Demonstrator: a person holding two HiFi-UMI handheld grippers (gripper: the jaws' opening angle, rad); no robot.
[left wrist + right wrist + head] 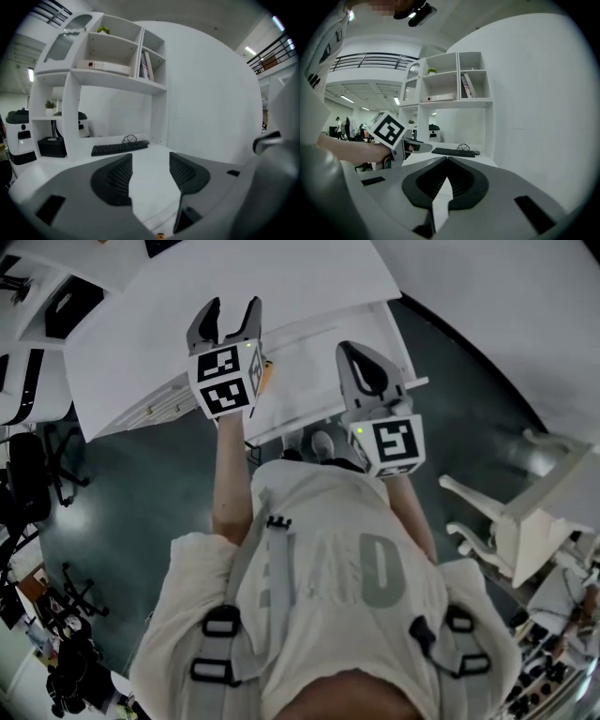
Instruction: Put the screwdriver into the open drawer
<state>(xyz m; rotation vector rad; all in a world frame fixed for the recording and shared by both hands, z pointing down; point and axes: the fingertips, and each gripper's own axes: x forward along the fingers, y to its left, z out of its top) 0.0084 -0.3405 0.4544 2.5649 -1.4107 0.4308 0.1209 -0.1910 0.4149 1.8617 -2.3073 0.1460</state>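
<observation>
Closest to us is the person's pale shirt (366, 568) with its dark straps (217, 622), filling the six o'clock half of the head view. Past it, both hands are held up over the white worktop (281, 287).

Our left gripper (232, 310) sits at about eleven o'clock. Its jaws stand released and wide apart with nothing between them. In the left gripper view we see only bare worktop through the gap, with a keyboard (119, 147) and shelves (112, 51) beyond. Our right gripper (347, 348) sits at about one o'clock. Its jaws are clenched tip to tip, and the right gripper view shows nothing caught in them.

The open drawer (305, 371) lies between and under the two grippers. The only trace of the screwdriver (266, 378) is an orange sliver just at three o'clock of the left gripper's marker cube, over the drawer's left end. We judge this to be its handle lying in the drawer, but too little shows to be sure or to tell its long axis.

If so, it lies back toward five o'clock of the left jaws, behind and below where they point, and the left hand is the nearer. By that reading the task looks as good as done.
</observation>
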